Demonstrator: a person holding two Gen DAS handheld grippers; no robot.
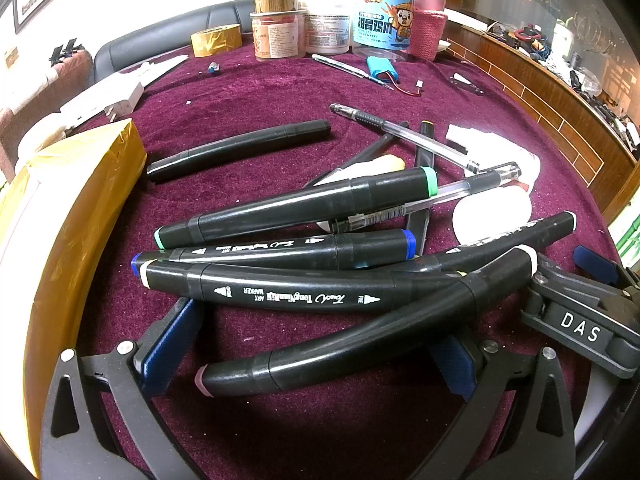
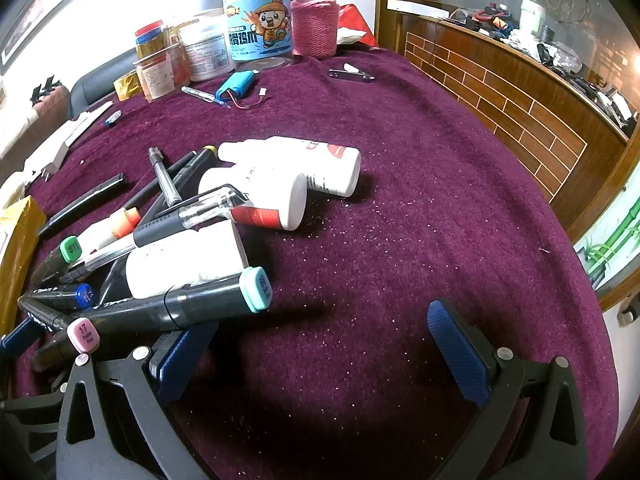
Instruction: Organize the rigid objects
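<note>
While both grippers sit low over the purple worktop (image 2: 400, 168), the left gripper (image 1: 320, 344) has its blue-padded fingers (image 1: 168, 344) spread wide on either side of the nearest markers, apart from them as far as can be seen, since its right pad is mostly hidden behind the pink-capped marker (image 1: 360, 336). The right gripper (image 2: 320, 344) is likewise wide apart over bare cloth, its left finger (image 2: 180, 360) just beside the teal-capped marker (image 2: 180, 304). The marker pile (image 1: 304, 248) lies crisscrossed with clear pens (image 1: 404, 136) beside white bottles (image 2: 288, 176). A taped yellow box (image 1: 72, 216) is cut off at the left edge.
</note>
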